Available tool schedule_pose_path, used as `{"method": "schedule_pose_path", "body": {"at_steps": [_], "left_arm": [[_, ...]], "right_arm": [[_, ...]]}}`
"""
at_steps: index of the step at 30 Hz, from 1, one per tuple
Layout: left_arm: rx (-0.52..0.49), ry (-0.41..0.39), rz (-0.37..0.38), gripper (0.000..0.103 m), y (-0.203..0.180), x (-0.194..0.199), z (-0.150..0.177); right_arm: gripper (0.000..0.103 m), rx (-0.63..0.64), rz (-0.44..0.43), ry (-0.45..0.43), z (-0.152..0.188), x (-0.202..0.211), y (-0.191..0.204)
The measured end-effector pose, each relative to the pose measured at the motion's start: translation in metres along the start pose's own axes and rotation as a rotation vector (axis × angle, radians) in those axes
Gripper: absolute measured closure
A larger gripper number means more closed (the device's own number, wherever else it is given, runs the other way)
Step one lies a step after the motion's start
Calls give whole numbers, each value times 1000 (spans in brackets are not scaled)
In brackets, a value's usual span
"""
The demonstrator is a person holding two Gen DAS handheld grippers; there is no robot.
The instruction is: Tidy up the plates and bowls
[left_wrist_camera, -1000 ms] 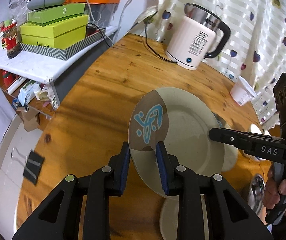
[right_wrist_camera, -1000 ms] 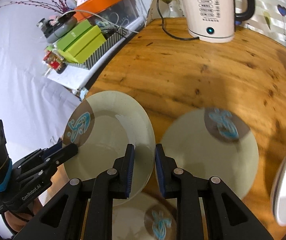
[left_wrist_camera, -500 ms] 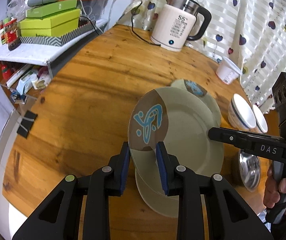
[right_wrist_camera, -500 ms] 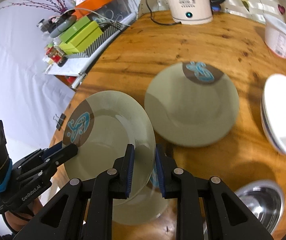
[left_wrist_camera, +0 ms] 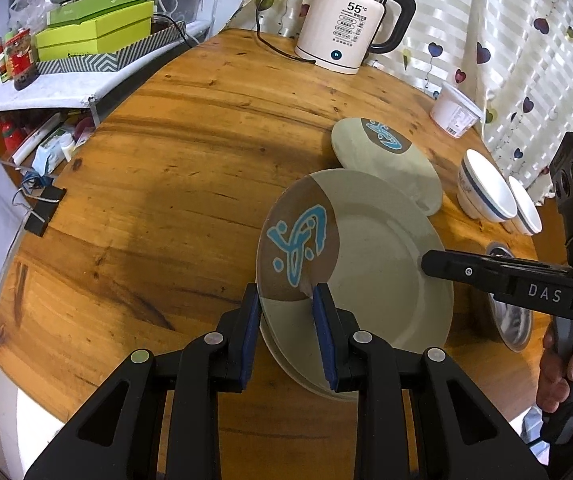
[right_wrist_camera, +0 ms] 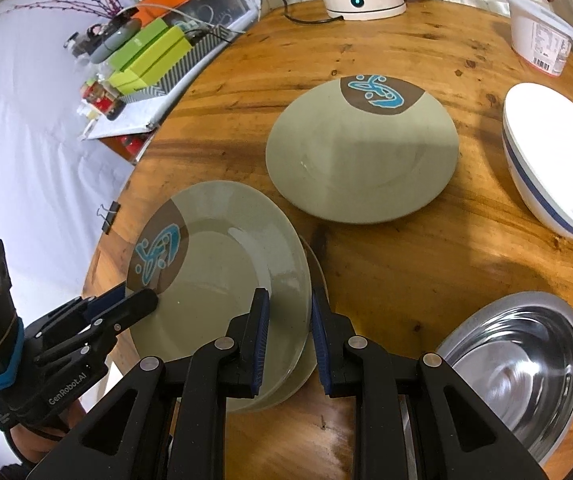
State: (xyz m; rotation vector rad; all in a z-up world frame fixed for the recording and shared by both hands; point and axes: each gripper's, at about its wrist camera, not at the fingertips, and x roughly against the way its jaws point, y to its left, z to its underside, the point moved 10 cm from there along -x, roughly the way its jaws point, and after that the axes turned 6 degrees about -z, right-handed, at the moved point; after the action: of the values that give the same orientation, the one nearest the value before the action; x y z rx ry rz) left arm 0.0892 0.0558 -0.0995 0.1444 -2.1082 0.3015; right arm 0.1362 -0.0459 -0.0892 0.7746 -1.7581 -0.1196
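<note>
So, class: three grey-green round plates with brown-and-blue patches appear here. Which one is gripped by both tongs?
The topmost grey-green plate, tilted above another underneath; the third plate lies flat alone, nearer the kettle.

Black grippers (left_wrist_camera: 286, 334); blue-padded jaws; silver screws; "DAS" marking.
</note>
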Motion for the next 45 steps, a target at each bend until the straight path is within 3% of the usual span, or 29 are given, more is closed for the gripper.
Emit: {"method": "schedule_pose_path", "body": {"at_steps": [17, 36, 45], "left_arm": [[-11, 26, -18, 75, -3, -9, 10], [-25, 1, -50, 75, -4, -8, 10], [-38, 0, -56, 72, -4, -10, 11]], "right_arm": [[82, 1, 32, 8, 5, -8, -4], [79, 73, 121, -15, 5, -11, -2], [78, 70, 122, -18, 5, -13, -1]]}}
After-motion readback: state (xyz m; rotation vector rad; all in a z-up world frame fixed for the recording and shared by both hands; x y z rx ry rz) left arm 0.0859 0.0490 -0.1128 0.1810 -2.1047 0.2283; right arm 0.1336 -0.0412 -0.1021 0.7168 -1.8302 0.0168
